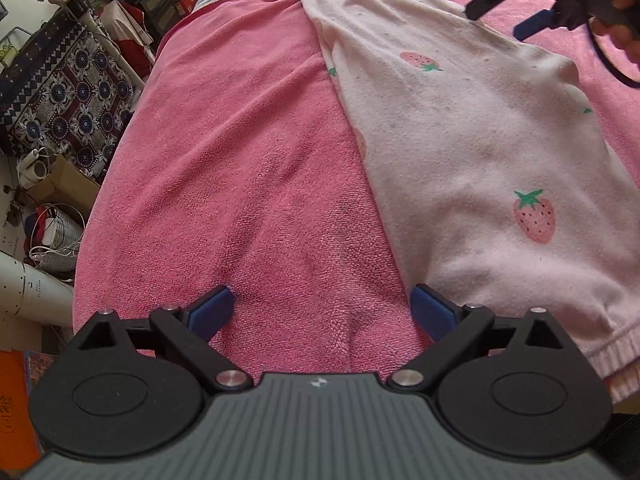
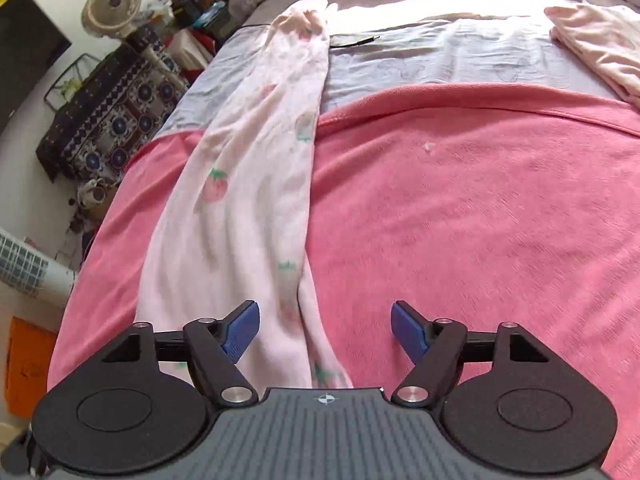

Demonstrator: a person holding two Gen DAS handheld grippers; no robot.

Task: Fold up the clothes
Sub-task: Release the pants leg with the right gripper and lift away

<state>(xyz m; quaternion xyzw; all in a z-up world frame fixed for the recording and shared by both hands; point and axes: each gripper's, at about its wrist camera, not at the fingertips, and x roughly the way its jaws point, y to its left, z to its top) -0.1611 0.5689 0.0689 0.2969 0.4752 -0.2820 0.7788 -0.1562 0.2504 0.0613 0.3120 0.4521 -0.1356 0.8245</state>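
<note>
Pink blanket [image 1: 240, 184]: terry cloth covering most of the bed, the working surface; a grey sheet [image 2: 440, 64] shows beyond it.
Trousers [image 1: 460, 152]: pale pink with strawberries, lying lengthwise on the blanket, legs stacked and running away toward the grey sheet, ribbed waistband [image 1: 612, 360] nearest.
Second garment [image 2: 592, 44]: pale pink, far right, well apart.
Left gripper [image 1: 324, 312]: jaws spread, holding nothing, over bare blanket just beside the trousers' left edge.
Right gripper [image 2: 325, 328]: jaws spread, empty, above the trousers' right edge.
Step, as I judge it: pinch the waistband at 2 corners.
Doing it well: catch every layer, lift evenly, carry toward the cuffs, align edges.
</note>
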